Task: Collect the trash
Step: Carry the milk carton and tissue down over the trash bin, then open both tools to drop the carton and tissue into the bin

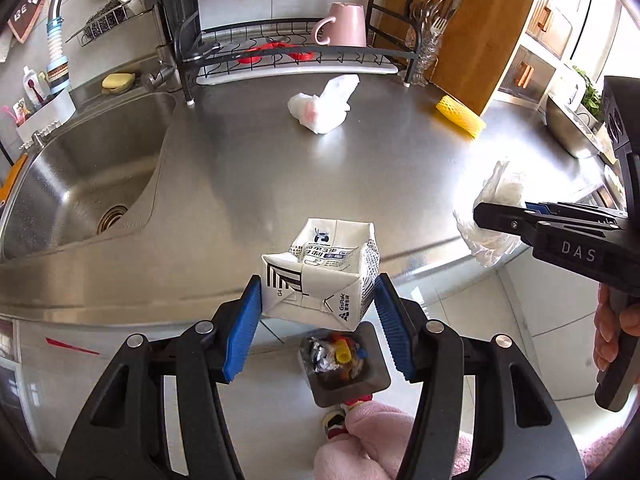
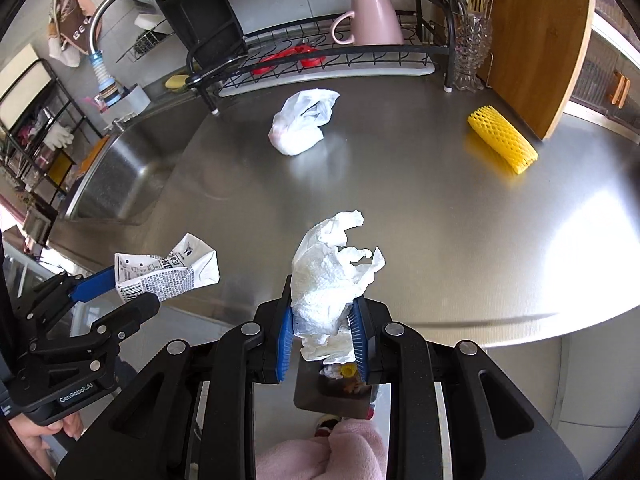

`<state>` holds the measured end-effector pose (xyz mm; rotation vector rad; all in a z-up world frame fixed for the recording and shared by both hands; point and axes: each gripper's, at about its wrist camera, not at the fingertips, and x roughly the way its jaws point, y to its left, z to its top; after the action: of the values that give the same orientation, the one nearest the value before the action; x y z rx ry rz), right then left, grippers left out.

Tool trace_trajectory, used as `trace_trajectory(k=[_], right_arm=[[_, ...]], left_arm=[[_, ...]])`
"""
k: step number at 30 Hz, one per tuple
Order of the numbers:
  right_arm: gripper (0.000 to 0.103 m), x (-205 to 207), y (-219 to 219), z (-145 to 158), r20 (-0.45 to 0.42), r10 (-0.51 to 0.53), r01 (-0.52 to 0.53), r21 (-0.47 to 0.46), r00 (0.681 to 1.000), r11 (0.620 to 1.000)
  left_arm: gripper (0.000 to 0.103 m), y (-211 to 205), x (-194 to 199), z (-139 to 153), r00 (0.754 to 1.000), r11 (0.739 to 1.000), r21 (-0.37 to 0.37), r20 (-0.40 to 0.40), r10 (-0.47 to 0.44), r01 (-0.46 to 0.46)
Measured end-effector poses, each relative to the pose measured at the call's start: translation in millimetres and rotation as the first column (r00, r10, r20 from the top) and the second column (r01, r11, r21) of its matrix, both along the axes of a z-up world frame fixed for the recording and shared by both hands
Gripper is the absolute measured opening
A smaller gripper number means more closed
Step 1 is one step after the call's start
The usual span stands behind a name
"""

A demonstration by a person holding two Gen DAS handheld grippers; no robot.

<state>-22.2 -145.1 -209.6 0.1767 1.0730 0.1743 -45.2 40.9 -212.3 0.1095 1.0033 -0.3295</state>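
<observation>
My left gripper [image 1: 318,304] is shut on a flattened white milk carton [image 1: 320,276], held at the counter's front edge above a dark trash bin [image 1: 344,368] on the floor. The carton also shows in the right wrist view [image 2: 168,268]. My right gripper [image 2: 322,320] is shut on a crumpled white paper towel [image 2: 332,276], also above the bin [image 2: 332,392]; the towel shows in the left wrist view [image 1: 492,216]. A white plastic bag [image 2: 300,124] and a yellow foam fruit net [image 2: 502,140] lie on the steel counter farther back.
A sink [image 1: 92,176] with a faucet is at the left. A black dish rack [image 1: 296,48] with a pink mug [image 1: 344,24] stands at the back, a cutlery glass [image 2: 472,52] and a wooden board [image 2: 540,40] beside it. My pink-slippered foot [image 1: 360,440] is by the bin.
</observation>
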Motion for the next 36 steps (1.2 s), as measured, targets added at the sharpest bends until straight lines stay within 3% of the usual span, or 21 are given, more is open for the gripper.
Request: trace_trajectory(k=[6,14,22,29,36], right_arm=[[0.026,-46.8,2.3,-9.2,-0.034,-0.019,0.019,-0.010,0.999,1.000],[0.026,-83.1,1.5,-48.2,-0.120,-0.047,0.042,-0.039,0.992,0.998],[0.026,-91.1,3.8,-114.3,-0.241,-0.068,0.058,-0.050,0.968,0.997],[0.026,-80.6,9.6,-190.6,-0.301,-0.065,0.057,-0.036,0.951,0.998],[0.026,-61.4,17.4,-250.2,-0.339,-0.051,0.048,-0.017,0.939,0.999]], left_arm=[[0.054,4.1,-40.1,-20.1,0.998,1.000,-0.009,-0.051,-0.029,0.028],[0.054,1.6,-65.8,-71.1,0.988,0.999,-0.006,-0.148,-0.043,0.043],[0.054,0.1,-61.3,-144.1,0.965,0.999,0.006,-0.260,-0.030,0.033],[0.054,-7.0,-48.3,-222.6,0.950,0.999,0.042,-0.313,0.003,0.010],[0.054,-18.9,-36.8,-276.5,0.940,0.998,0.060,-0.342,0.010,0.011]])
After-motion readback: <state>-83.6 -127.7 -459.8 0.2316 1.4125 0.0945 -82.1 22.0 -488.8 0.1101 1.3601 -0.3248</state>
